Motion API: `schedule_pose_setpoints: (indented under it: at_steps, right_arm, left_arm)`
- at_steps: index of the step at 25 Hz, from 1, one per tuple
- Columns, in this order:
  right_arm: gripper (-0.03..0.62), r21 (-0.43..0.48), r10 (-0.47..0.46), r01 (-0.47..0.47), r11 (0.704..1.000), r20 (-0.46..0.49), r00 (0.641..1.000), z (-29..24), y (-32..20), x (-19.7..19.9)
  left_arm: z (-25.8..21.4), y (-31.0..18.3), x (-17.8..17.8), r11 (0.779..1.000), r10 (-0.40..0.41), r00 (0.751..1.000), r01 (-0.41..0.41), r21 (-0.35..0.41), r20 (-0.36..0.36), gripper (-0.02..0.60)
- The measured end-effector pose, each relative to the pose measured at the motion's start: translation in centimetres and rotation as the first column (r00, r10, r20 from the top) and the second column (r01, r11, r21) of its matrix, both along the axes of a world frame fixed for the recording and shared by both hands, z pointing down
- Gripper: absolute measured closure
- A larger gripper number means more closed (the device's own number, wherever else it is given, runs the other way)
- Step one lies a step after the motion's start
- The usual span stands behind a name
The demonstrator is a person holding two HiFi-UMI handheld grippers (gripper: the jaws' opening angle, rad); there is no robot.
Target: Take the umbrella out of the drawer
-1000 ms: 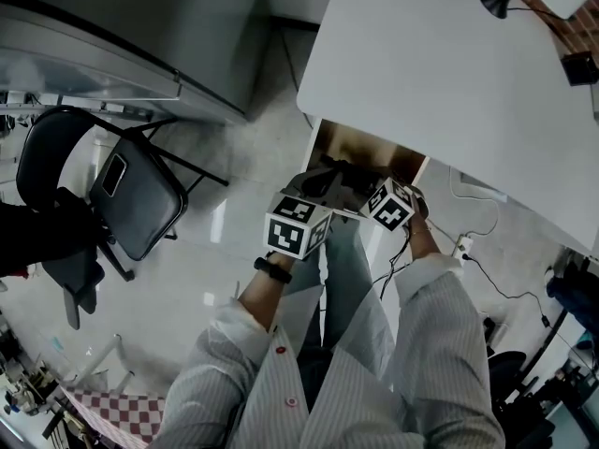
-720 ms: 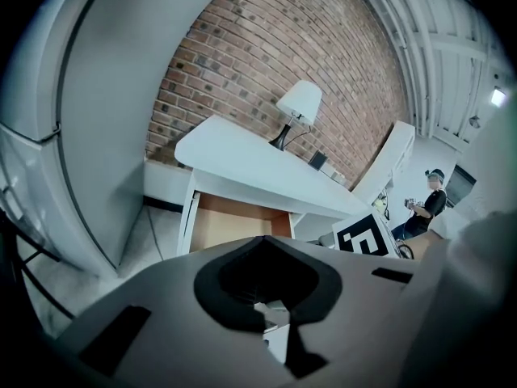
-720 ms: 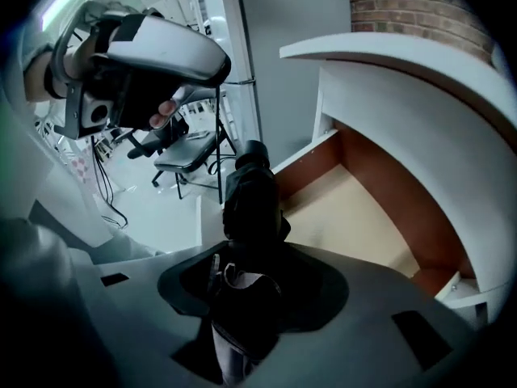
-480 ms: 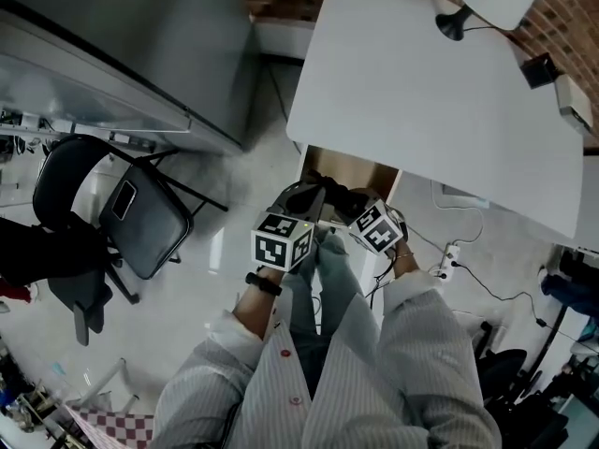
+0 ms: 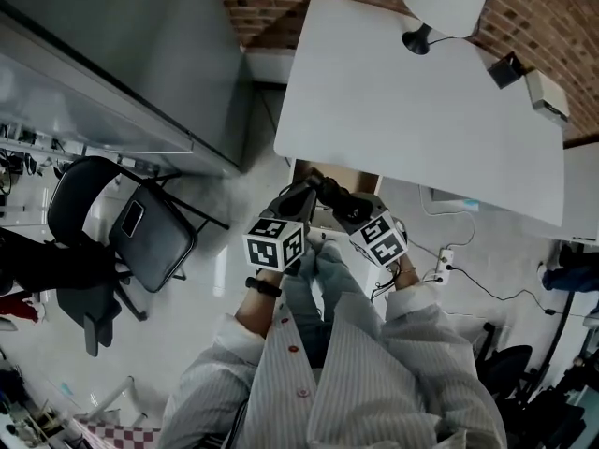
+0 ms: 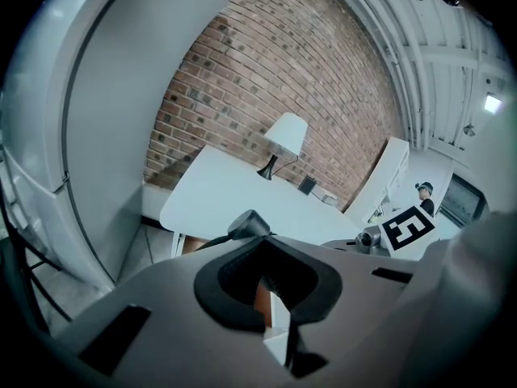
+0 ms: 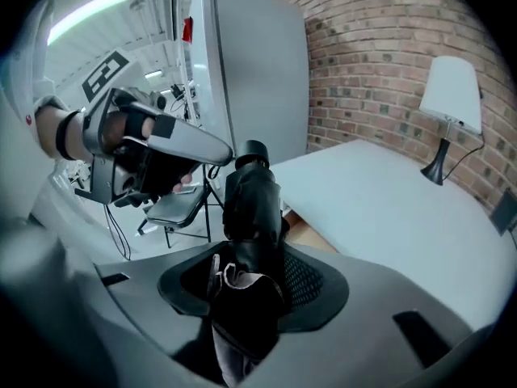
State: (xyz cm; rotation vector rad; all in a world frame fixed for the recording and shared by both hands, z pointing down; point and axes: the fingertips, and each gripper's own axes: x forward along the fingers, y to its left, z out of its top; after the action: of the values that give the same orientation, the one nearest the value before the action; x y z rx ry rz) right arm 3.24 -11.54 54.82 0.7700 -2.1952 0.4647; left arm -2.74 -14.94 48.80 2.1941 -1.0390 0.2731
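The right gripper is clamped on the folded black umbrella, a soft, creased fabric cylinder with a hard round cap. It is lifted free, just in front of the smooth white table's near edge. The open wooden drawer sits under that edge. The left gripper's jaws stand parted and empty beside the cap.

Left gripper fills the foreground, jaws slightly apart, with only a brown drawer patch showing through the gap. Round dark end of the umbrella pokes up just past the jaw tips. Behind are a white table, lamp and brick wall.
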Motion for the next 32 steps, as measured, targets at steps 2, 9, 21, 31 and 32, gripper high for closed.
schedule_pose_setpoints:
  at_steps: [2, 9, 21, 31, 32]
  right_arm:
    - [0.393, 0.037, 0.017, -0.018, 0.999, 0.02, 1.0, -2.3, -0.4, 0.7]
    - [0.393, 0.149, 0.087, -0.11, 0.983, 0.154, 0.984, -10.6, -1.4, 2.3]
    - [0.393, 0.168, 0.259, -0.374, 0.912, 0.472, 0.843, -22.1, -2.5, 5.0]
    - [0.393, 0.194, 0.281, -0.473, 0.859, 0.594, 0.754, -27.6, -1.4, 6.7]
    - [0.393, 0.195, 0.28, -0.473, 0.859, 0.594, 0.754, -27.8, -1.1, 6.7]
  left_arm:
    - [-1.6, -0.1, 0.4, 1.0, -0.012, 1.0, 0.012, 0.018, -0.009, 0.572]
    - [-7.0, 0.1, 1.9, 0.995, -0.006, 1.0, 0.007, 0.1, -0.019, 0.574]
    - [-13.8, -0.9, 4.3, 0.981, 0.049, 0.995, -0.033, 0.192, -0.082, 0.573]
    - [-19.7, -0.7, 6.2, 0.949, 0.133, 0.98, -0.082, 0.305, -0.148, 0.573]
    - [-20.0, -0.6, 6.3, 0.947, 0.136, 0.979, -0.083, 0.31, -0.152, 0.572]
